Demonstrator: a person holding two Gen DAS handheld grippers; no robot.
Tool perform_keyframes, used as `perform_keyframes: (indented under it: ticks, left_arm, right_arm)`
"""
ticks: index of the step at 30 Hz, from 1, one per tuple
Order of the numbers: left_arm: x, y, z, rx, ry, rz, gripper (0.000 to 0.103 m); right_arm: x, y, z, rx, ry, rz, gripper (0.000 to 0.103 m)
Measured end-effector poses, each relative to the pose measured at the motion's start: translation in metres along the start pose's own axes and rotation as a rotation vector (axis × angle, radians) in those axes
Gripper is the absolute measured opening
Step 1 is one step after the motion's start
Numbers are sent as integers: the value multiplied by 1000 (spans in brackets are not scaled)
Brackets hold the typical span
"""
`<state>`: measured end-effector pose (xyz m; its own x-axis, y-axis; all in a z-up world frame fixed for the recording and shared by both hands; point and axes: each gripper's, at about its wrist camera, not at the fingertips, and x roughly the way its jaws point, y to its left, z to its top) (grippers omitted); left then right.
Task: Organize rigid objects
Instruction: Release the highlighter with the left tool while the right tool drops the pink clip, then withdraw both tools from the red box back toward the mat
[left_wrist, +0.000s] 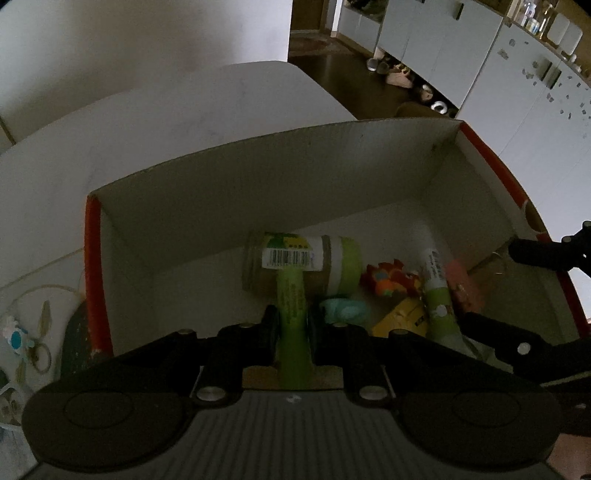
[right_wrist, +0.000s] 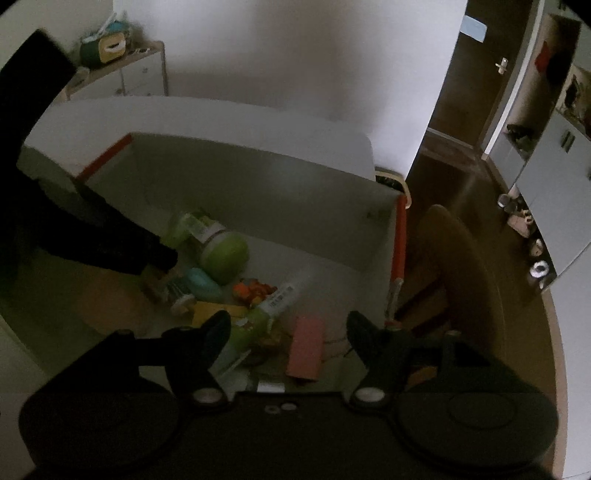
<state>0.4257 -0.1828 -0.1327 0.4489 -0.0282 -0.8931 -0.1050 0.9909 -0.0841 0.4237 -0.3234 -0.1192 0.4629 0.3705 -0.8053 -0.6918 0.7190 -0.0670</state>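
A white cardboard box (left_wrist: 92, 258) with an orange-red rim stands on a white table. My left gripper (left_wrist: 293, 317) is shut on a slim green tube (left_wrist: 291, 295) held low inside the box, just in front of a lying jar with a green lid (left_wrist: 303, 262). Beside them lie an orange toy (left_wrist: 388, 280), a teal piece (left_wrist: 343, 310), a yellow box (left_wrist: 402, 317), a green-and-white tube (left_wrist: 436, 295) and a pink box (left_wrist: 461, 284). My right gripper (right_wrist: 288, 321) stands open over the pink box (right_wrist: 306, 347), with a gap at each pad. The left gripper (right_wrist: 159, 258) shows dark at the left.
The white table (left_wrist: 184, 122) runs on behind the box. A brown chair (right_wrist: 454, 258) stands close to the box's right end (right_wrist: 399, 236). Patterned items (left_wrist: 22, 339) lie left of the box. White cabinets (left_wrist: 517, 92) and shoes (left_wrist: 399, 77) line the far floor.
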Motion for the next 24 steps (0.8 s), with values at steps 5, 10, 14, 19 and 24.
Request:
perform_keyframes:
  ticks: [5,10,14,19,24]
  left_arm:
    - [-11,5,-8,-4,-20,-9,17]
    - [-32,4,-13,1,-63,-5,17]
    - [-50,2,-15,5,-106,-4,17]
    - [-72,4,-23,9,-156,-12,17]
    - [-90,12,-33,-8,-189,-23,17]
  right_arm:
    - [-10,-5,-1,46,-16,37,72]
    - [-23,-5,1,74,-41,67,73]
    - [-37,-3,3,96,-71,94,78]
    - [-52,3,5,116,-103,113,81]
    - [-66,9,7,146,-135,137,88]
